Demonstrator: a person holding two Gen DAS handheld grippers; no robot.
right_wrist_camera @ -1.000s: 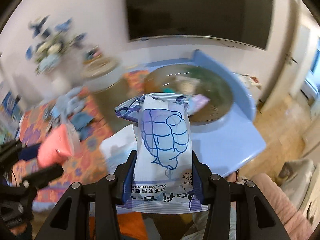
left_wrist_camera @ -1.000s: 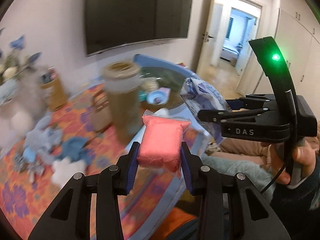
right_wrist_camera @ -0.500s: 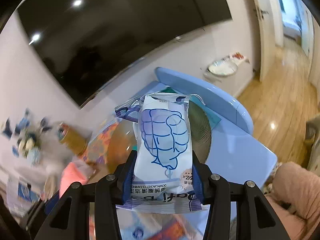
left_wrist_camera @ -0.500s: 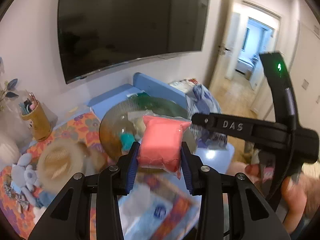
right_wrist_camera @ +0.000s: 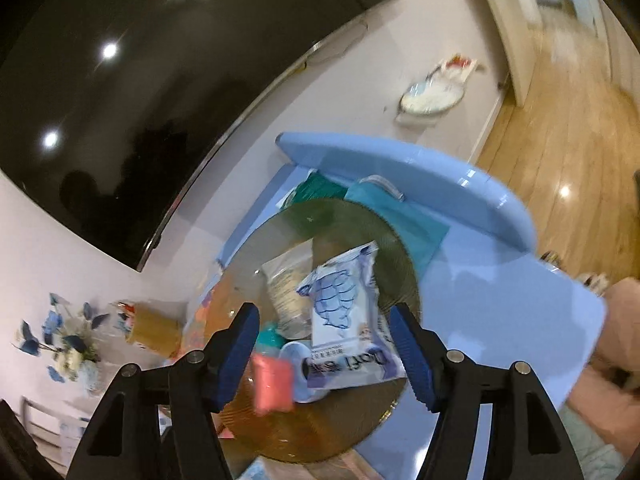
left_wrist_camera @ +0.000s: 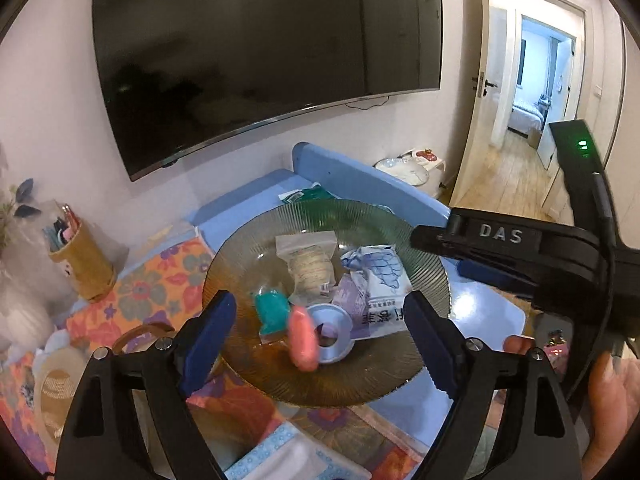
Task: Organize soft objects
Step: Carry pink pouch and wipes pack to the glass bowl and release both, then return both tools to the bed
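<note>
Big dark TV (left_wrist_camera: 256,60) on the pale wall (left_wrist_camera: 48,92) at 12 o'clock, ceiling lights mirrored in it. Open door (left_wrist_camera: 544,92) at 2 o'clock, bedroom lit blue behind. Wood floor (right_wrist_camera: 560,128) at 3 o'clock, shiny. Low white side table (left_wrist_camera: 416,168) against the wall beside the door. Blue counter (left_wrist_camera: 484,304) at centre, floral cloth (left_wrist_camera: 160,280) on its 9 o'clock side. Pen cup (left_wrist_camera: 82,264) at 9 o'clock, blue flowers (right_wrist_camera: 60,340) just beyond.

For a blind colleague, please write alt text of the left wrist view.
The open left gripper hangs above a ribbed glass plate holding a blurred pink soft packet, a blue-white wipes pouch, a teal item and a pale blue ring.
</note>
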